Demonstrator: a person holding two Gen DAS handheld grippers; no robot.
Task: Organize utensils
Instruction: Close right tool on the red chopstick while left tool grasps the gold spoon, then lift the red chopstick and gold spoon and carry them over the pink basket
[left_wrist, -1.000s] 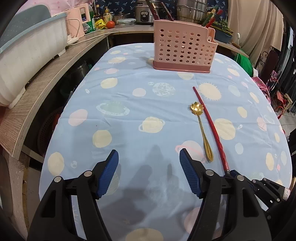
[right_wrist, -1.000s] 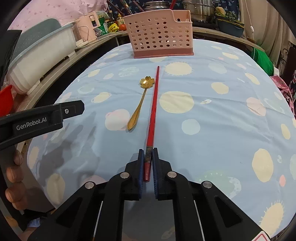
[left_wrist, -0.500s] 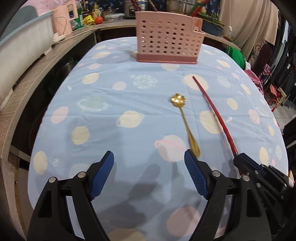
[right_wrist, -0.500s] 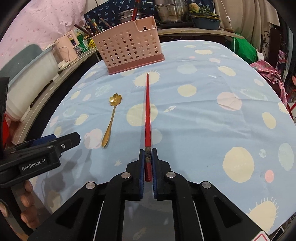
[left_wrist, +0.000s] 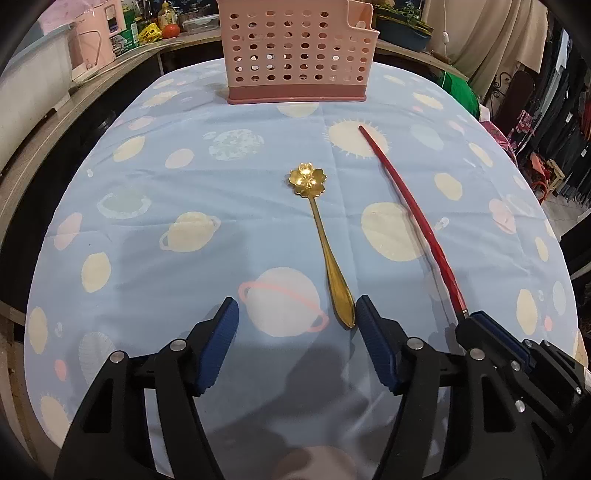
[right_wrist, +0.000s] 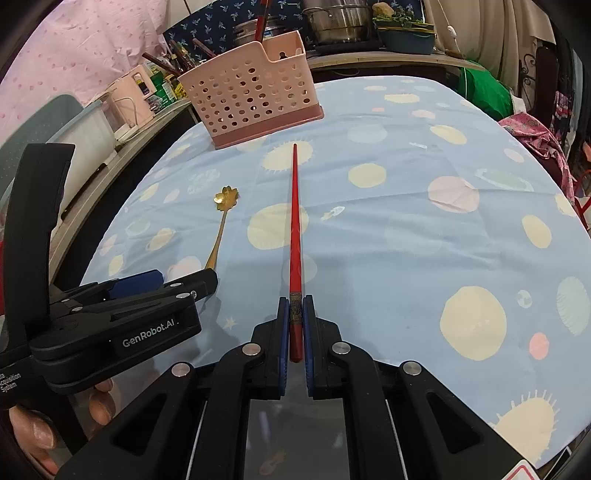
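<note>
On the left, the left gripper (left_wrist: 297, 314) is hovering low over the counter (left_wrist: 147, 206) draped in a pale blue planet-print cloth, its blue-padded jaws standing apart and having just been closing a little, with nothing pressed between them. The tail of the gold metal spoon with a flower-shaped bowl (left_wrist: 320, 236) is lying just inside the right-hand pad; whether it is touching cannot be told. The spoon is lying flat, bowl toward the far edge. At the far edge the pink perforated plastic utensil basket (left_wrist: 297, 55) is standing upright; in the right wrist view a red stick (right_wrist: 261, 20) is sticking up out of its taller rear compartment, and the rest of its inside is hidden. To the right, the right gripper (right_wrist: 295, 325) is clamping its jaws on the thick end of a long red chopstick (right_wrist: 294, 221), whose tip is pointing toward the basket.
</note>
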